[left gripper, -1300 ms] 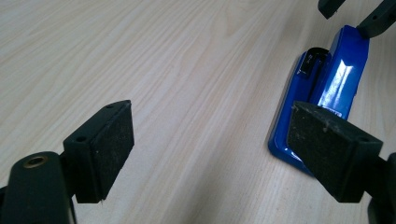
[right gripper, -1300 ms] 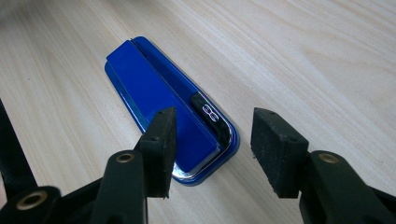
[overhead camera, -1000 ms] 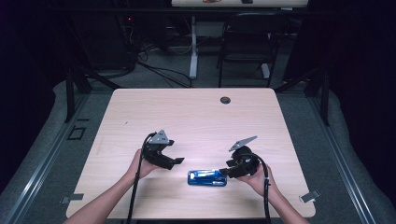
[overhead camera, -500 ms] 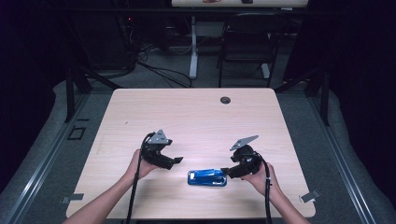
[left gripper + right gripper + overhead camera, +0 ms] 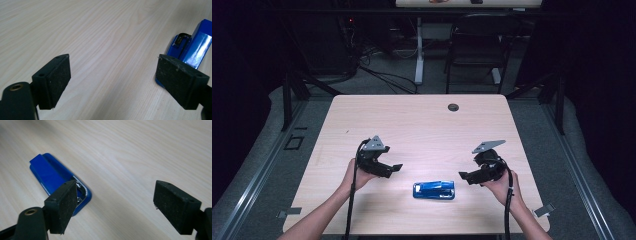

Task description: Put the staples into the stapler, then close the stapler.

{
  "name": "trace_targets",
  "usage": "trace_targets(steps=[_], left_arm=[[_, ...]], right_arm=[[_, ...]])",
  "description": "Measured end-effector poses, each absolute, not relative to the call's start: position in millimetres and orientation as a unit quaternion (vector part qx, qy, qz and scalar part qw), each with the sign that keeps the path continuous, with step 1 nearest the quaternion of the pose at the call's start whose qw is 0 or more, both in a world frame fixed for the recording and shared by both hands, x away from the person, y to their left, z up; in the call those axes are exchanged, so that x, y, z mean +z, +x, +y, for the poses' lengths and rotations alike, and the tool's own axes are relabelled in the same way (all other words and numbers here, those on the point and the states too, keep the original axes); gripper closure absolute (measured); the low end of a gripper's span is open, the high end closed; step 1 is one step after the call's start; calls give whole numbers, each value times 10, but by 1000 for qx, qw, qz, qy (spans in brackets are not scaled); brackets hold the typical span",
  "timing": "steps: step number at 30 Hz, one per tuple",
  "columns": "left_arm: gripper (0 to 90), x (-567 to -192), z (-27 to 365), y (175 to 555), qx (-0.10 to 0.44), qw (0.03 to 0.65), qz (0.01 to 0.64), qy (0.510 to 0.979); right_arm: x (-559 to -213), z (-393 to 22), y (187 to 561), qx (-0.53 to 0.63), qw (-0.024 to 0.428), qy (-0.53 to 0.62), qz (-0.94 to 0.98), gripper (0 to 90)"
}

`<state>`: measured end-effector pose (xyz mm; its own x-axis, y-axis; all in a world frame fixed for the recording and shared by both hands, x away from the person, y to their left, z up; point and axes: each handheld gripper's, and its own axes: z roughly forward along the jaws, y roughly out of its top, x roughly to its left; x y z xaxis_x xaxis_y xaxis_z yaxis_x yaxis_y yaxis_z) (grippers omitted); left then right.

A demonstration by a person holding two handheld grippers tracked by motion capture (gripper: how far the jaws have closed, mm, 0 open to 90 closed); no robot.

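Near the six o'clock edge of the pale wooden worktop (image 5: pixel 422 125) lies a glossy blue plastic stapler (image 5: pixel 434 190), flat and untouched, between both hands. At its three o'clock the right gripper (image 5: pixel 463 175) has just been opening, nothing between its jaws; the left gripper (image 5: pixel 396 167), at ten o'clock, gapes empty too. A careless regrasp on that slick casing could skid it toward the edge. No containers stand here, just a dark round grommet (image 5: pixel 453 107) at twelve.

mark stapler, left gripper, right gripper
stapler (image 5: pixel 434 190): high view, middle of its blue top.
left gripper (image 5: pixel 396 169): high view, between its fingertips.
right gripper (image 5: pixel 463 176): high view, between its fingertips.
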<state>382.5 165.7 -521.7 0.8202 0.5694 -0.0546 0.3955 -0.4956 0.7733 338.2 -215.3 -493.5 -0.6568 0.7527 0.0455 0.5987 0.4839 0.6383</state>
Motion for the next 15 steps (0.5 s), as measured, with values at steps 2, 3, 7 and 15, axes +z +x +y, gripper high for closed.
trace_targets(steps=[2,3,7,15], left_arm=[[107,-5179,1719,3815,112,415,290,855],[104,-5158,1754,3811,117,413,294,854],[95,-5102,1900,3807,136,401,325,846],[73,-5071,2238,3786,152,383,393,822]], right_arm=[[-4894,-2223,3387,319,131,405,847,170],[-4877,-2260,3391,319,137,408,844,166],[-4834,-2425,3398,318,157,427,832,153],[-4808,-2801,3381,302,189,464,811,142]])
